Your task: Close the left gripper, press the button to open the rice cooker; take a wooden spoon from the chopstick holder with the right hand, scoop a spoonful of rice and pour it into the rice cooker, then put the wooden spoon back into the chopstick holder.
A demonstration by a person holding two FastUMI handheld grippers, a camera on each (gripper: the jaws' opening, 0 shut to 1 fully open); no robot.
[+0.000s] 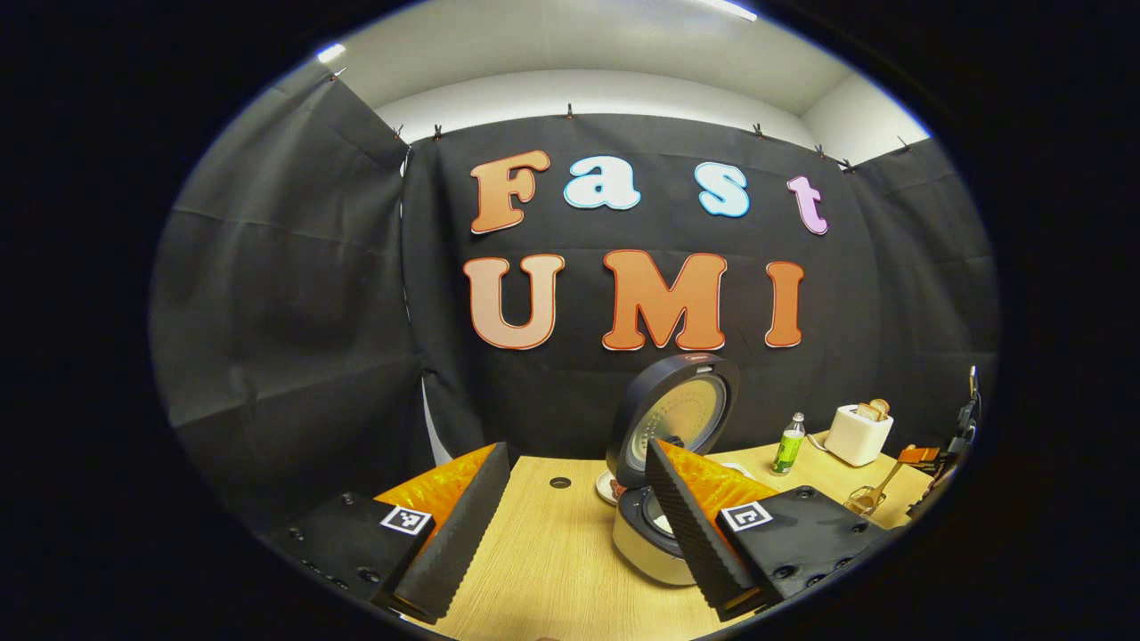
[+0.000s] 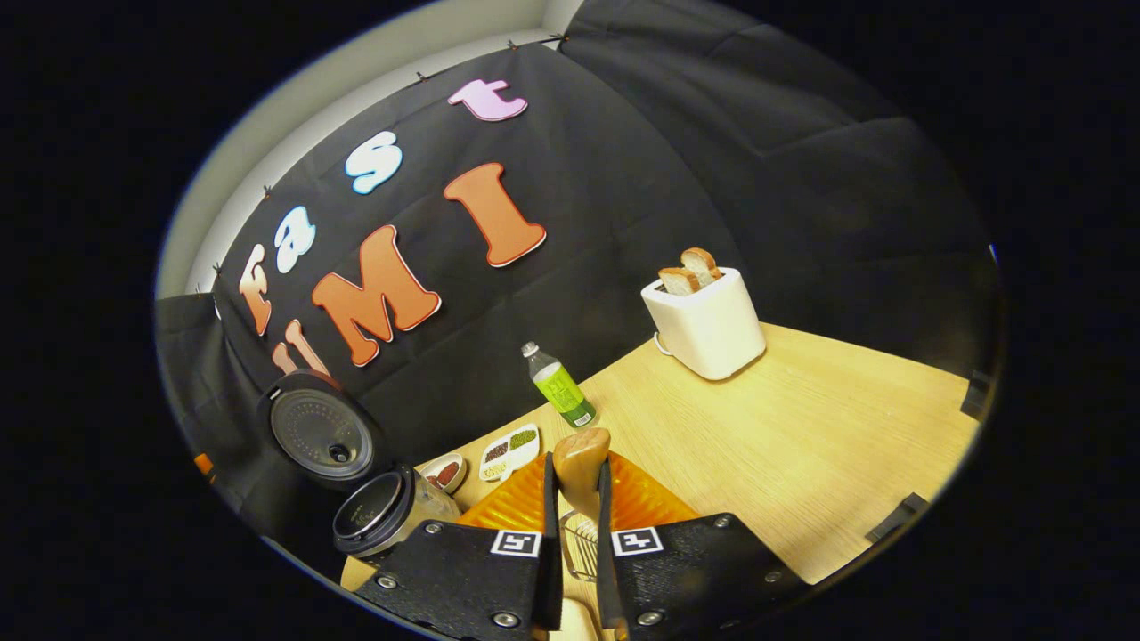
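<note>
The rice cooker (image 1: pixel 648 536) stands with its lid (image 1: pixel 681 417) swung up, just behind my left gripper (image 1: pixel 574 525), which is open with nothing between its fingers. In the right gripper view my right gripper (image 2: pixel 577 467) is shut on the wooden spoon (image 2: pixel 582 452), whose rounded end sticks out past the fingertips. The wire chopstick holder (image 2: pixel 579 545) shows in the gap just beneath. In the left gripper view, at the far right, the spoon (image 1: pixel 887 481) slants up out of the holder (image 1: pixel 860 500) to the right gripper (image 1: pixel 922 456). The open cooker (image 2: pixel 381 515) lies to that gripper's left.
A green bottle (image 2: pixel 559 385) and a white toaster (image 2: pixel 706 320) holding bread slices stand at the back of the wooden table (image 2: pixel 802 445). A small bowl (image 2: pixel 445 470) and a divided dish of grains (image 2: pixel 509 450) sit between the cooker and the bottle.
</note>
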